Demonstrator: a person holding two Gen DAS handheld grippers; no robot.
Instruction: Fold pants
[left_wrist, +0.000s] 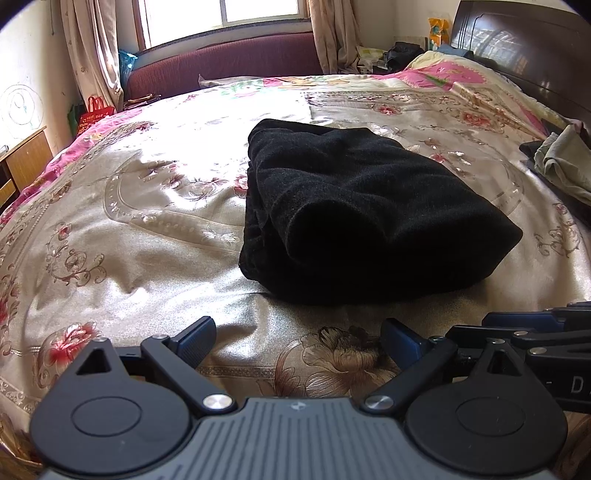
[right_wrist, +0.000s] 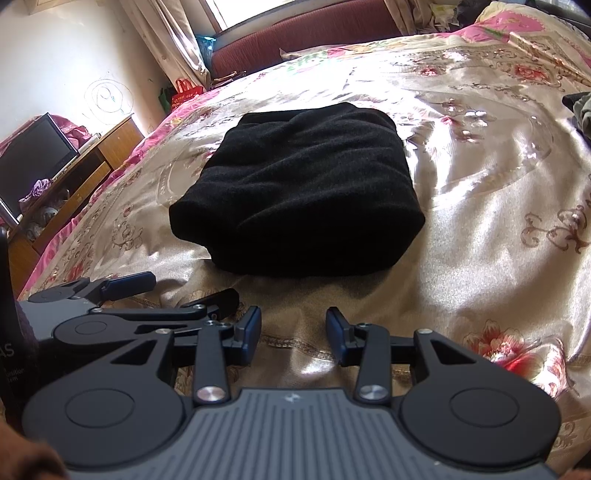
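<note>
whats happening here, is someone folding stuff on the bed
A person holds a two-finger gripper in each hand over a bed with a floral bedspread. A pair of black pants lies folded into a compact bundle in the middle of it. The left gripper and the right gripper are both open and empty, short of the pants and not touching them. The folding looks done or nearly so.

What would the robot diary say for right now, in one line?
pants: folded bundle on bed | left gripper: open, holding nothing | right gripper: open, holding nothing | both short of pants
</note>
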